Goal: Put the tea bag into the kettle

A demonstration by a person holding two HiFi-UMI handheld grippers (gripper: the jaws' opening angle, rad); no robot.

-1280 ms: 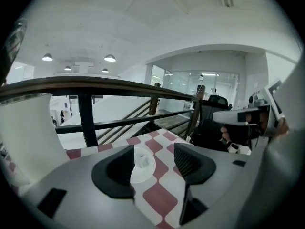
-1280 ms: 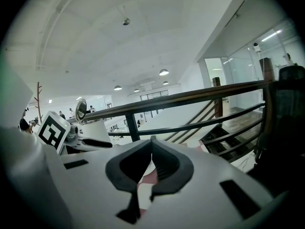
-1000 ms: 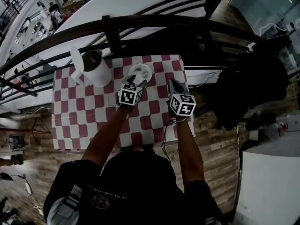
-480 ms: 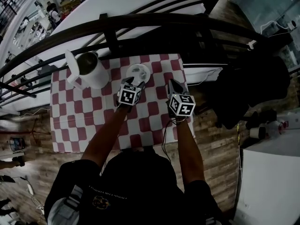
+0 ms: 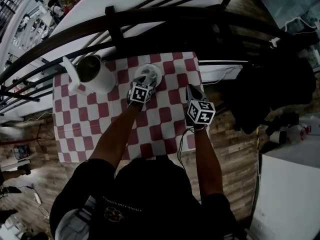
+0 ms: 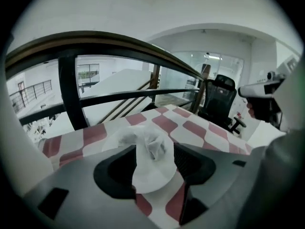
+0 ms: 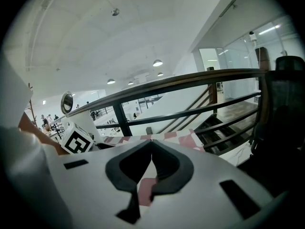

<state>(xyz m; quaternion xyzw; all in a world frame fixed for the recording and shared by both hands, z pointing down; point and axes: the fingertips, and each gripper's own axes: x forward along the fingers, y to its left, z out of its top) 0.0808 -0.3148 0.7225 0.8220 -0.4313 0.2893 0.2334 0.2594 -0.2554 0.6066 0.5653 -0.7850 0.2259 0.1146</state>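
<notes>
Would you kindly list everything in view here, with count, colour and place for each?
table: one, red-white checked cloth, before the person
kettle: one, white, lid open, table's far left
saucer: one, white, table's far middle
tea bag: one, white, on saucer
railing: one, black, beyond table
office chair: one, black, right of table
left gripper: one, grey, jaws apart around tea bag
right gripper: one, grey, jaws together, empty, table's right edge

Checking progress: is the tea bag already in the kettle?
No, the tea bag lies on the white plate between the open jaws of the left gripper.
</notes>
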